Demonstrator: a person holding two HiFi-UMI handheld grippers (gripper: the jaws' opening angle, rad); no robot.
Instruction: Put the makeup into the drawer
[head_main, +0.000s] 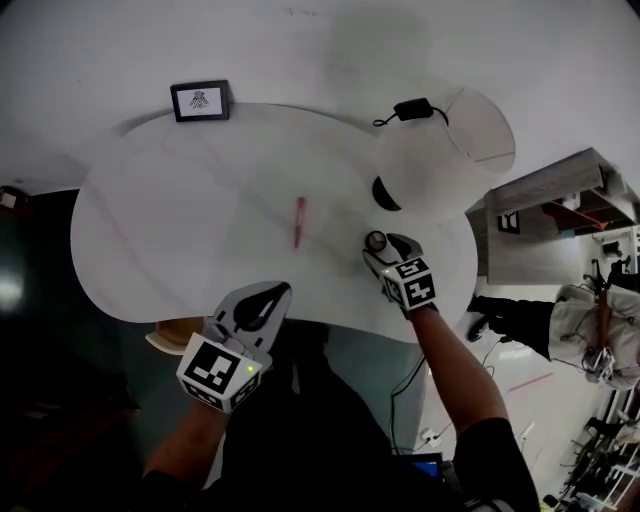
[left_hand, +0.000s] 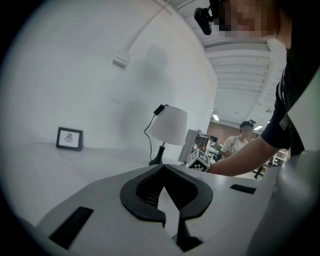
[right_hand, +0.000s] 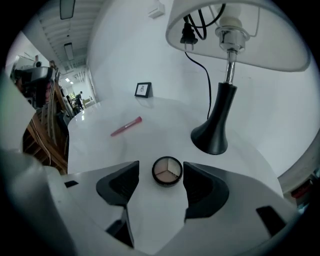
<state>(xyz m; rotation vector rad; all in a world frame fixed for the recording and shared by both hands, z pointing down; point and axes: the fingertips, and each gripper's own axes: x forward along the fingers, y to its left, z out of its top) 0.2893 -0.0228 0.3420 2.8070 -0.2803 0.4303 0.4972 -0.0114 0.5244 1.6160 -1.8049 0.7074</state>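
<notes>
A round makeup compact (right_hand: 167, 171) with three pale shades lies on the white table (head_main: 200, 220), just in front of the lamp's base. My right gripper (right_hand: 161, 173) is open, one jaw on each side of the compact, and neither pad touches it. From the head view the compact (head_main: 376, 240) sits at the tip of the right gripper (head_main: 388, 250). Further left on the table lies a pink lip-gloss tube (head_main: 299, 221) (right_hand: 126, 126). At the table's front edge my left gripper (head_main: 262, 300) (left_hand: 164, 187) is shut and holds nothing.
A white-shaded lamp (head_main: 440, 150) with a black base (right_hand: 215, 135) and cord stands at the back right, close to the compact. A small framed picture (head_main: 200, 100) leans at the far edge. A tan object (head_main: 165, 340) shows under the table's front rim. A person (head_main: 590, 320) sits off to the right.
</notes>
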